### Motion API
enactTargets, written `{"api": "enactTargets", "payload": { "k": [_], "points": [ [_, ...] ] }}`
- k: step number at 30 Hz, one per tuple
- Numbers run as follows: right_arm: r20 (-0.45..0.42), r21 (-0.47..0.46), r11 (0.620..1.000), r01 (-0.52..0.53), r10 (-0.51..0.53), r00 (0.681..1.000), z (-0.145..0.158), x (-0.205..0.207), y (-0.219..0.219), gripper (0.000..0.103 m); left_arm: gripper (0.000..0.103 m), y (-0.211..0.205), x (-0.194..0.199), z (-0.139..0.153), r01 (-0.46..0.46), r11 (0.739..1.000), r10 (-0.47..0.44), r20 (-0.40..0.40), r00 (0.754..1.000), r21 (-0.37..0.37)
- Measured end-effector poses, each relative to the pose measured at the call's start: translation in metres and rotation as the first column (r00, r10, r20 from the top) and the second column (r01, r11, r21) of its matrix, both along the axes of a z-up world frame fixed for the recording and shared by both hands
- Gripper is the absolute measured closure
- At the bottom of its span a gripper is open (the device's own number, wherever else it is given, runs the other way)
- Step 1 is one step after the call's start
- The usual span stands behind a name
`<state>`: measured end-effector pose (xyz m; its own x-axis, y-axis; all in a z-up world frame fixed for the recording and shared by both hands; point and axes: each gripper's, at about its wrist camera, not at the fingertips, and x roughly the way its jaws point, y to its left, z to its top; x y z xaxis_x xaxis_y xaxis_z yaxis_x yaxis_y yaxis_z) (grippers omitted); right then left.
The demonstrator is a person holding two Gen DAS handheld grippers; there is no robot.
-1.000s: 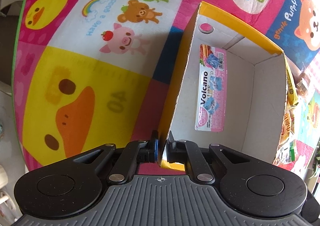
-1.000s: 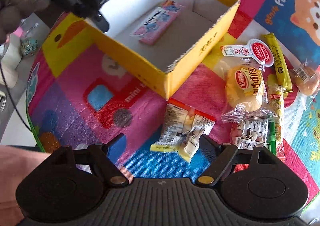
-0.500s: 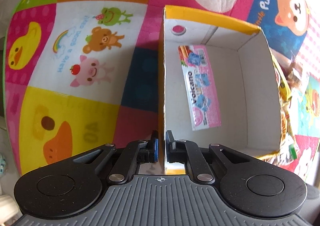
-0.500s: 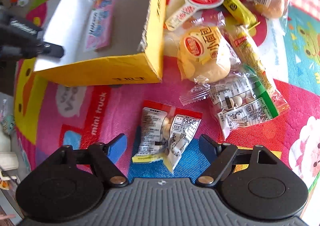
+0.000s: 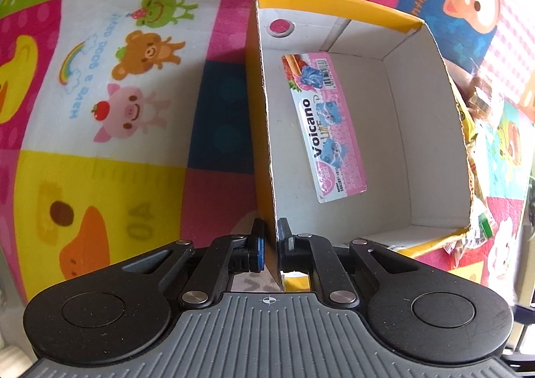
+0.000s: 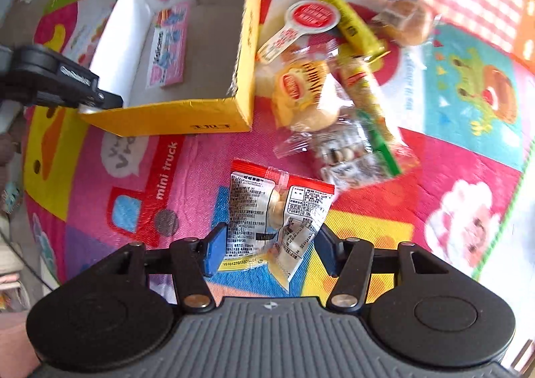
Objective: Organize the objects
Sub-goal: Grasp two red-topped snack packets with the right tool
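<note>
A yellow cardboard box (image 5: 337, 11) with a white inside stands on the play mat; it also shows in the right wrist view (image 6: 217, 108). A pink Volcano snack pack (image 5: 326, 125) lies flat in it. My left gripper (image 5: 270, 242) is shut on the box's left wall near the corner. My right gripper (image 6: 269, 244) is open, with its jaws on either side of a red-and-white snack packet (image 6: 277, 210) lying on the mat. The left gripper (image 6: 83, 90) shows at the box corner in the right wrist view.
Several loose snacks lie right of the box: a round bun packet (image 6: 301, 93), a yellow stick (image 6: 347, 23), a red-and-white spoon-shaped pack (image 6: 301, 21), a candy bag (image 6: 351, 157), a small cake (image 6: 404, 23). The colourful cartoon mat (image 5: 117, 83) covers the surface.
The box has swung round in my left gripper's hold. My right gripper has moved forward and down, so the red-and-white packet now lies between its fingers.
</note>
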<state>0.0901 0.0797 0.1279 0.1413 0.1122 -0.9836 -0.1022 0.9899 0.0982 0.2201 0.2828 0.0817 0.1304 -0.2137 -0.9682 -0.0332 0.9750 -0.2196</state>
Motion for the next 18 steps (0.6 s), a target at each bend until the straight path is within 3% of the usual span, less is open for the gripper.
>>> {"api": "enactTargets", "payload": {
  "k": [5,9,18],
  "points": [
    [0.025,0.052,0.996,0.066,-0.067,0.997,0.064,-0.014,-0.014,0.047,0.092,0.002,-0.002,-0.002,-0.001,1.000,0.001,0.009,1.000,-0.026],
    [0.050,0.088,0.987,0.133,-0.138,0.989,0.097,-0.020,-0.012,0.047,0.091,0.002,0.000,-0.003,0.012,0.999,-0.011,0.005,1.000,-0.053],
    [0.056,0.111,0.988,0.111,-0.118,0.991,0.115,-0.023,0.034,0.047,0.089,0.014,-0.004,-0.007,0.012,0.994,-0.009,0.020,1.000,-0.112]
  ]
}}
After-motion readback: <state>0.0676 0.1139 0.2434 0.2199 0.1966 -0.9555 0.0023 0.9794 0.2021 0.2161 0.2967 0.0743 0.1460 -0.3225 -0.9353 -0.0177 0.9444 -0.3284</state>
